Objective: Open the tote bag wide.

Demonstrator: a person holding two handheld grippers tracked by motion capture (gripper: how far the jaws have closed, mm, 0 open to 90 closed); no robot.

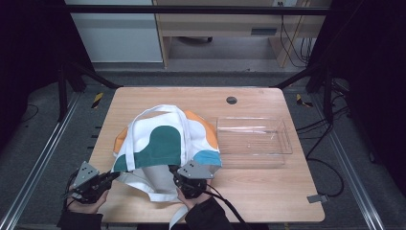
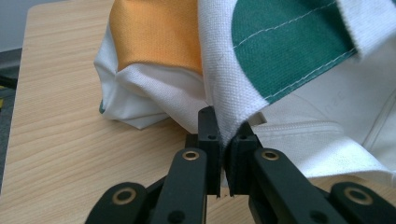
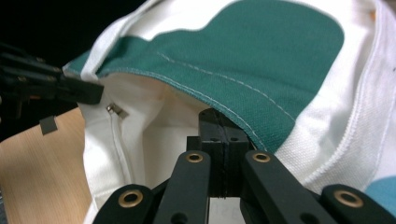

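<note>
A white canvas tote bag (image 1: 165, 143) with green, orange and blue patches is seen lying on the wooden worktop (image 1: 268, 191), its mouth turned toward the person's edge and its body stretching away toward the far side. The near rim of the bag is held at two points. The left tongs (image 2: 223, 137) are closed on the white corner of the upper rim, the cloth being pinched between the jaws in the left gripper view; in the high view these left tongs (image 1: 111, 176) are found at the bag's near left corner. The right tongs (image 3: 223, 122) are closed on the same upper rim further along, where the green panel is stitched, and in the high view the right tongs (image 1: 176, 173) sit near the middle of the mouth. The mouth is thus held lifted between them, with the pale lining and what is probably a small zip pull (image 3: 116, 111) exposed inside. A clear plastic tray (image 1: 282, 151) is set just beside the bag on its right, so the right hand is the nearer one to it. The long axis of the opening runs from one pair of tongs to the other, so any widening would be judged to call for the two being drawn apart along that line.
</note>
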